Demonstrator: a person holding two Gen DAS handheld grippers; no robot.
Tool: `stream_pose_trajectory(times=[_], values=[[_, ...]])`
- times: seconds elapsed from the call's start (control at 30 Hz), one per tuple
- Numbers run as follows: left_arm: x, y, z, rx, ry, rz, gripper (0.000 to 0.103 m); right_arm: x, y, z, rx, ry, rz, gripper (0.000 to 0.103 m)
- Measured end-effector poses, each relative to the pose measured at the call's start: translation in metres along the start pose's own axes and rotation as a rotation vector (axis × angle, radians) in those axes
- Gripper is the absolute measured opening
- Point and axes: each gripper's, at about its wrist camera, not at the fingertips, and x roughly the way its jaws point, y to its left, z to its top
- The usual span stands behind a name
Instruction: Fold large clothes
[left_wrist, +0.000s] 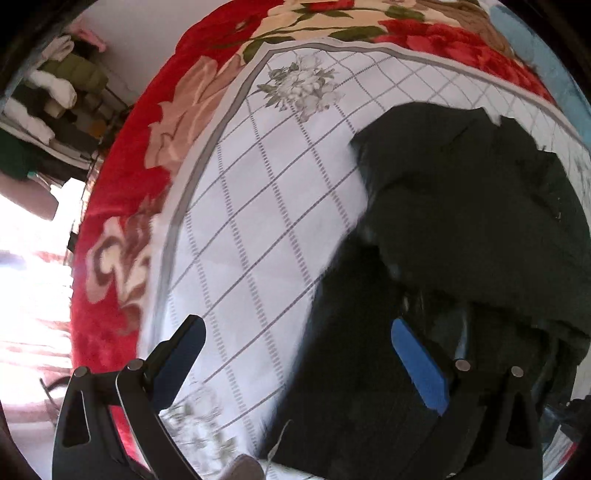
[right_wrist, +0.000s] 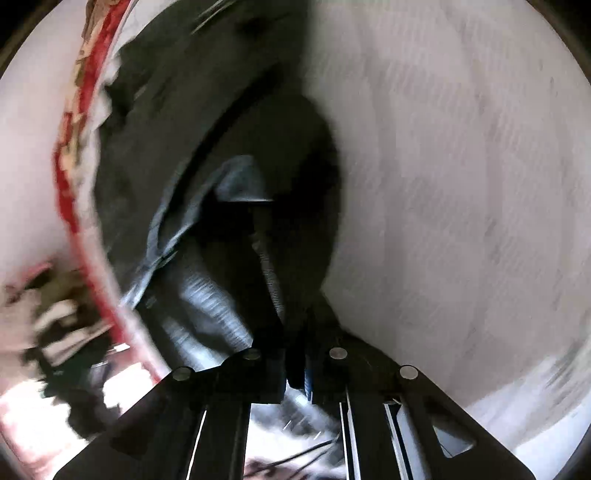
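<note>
A large black garment lies bunched on a white checked bed sheet, filling the right half of the left wrist view. My left gripper is open, its blue-padded fingers wide apart above the garment's left edge, holding nothing. In the blurred right wrist view, my right gripper is shut on a fold of the black garment, which hangs away from the jaws; a grey-blue lining shows inside it.
A red floral blanket borders the sheet on the left and far side. Shelves with stacked clothes stand at the far left beyond the bed. The sheet fills the right of the right wrist view.
</note>
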Motion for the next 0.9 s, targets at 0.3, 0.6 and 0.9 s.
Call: stream_pose_trajectory(times=[0.3, 0.6, 0.9], values=[[0.024, -0.049, -0.047, 0.198, 0.039, -0.021, 0.103, 0.051, -0.032, -0.076, 0.039, 0.208, -0.233, 0.04], [0.073, -0.083, -0.066, 0.243, 0.038, 0.029, 0.103, 0.053, 0.041, -0.039, -0.19, -0.058, -0.374, 0.04], [0.087, -0.068, -0.054, 0.203, 0.079, -0.056, 0.103, 0.063, 0.048, -0.039, -0.124, -0.083, -0.476, 0.036]])
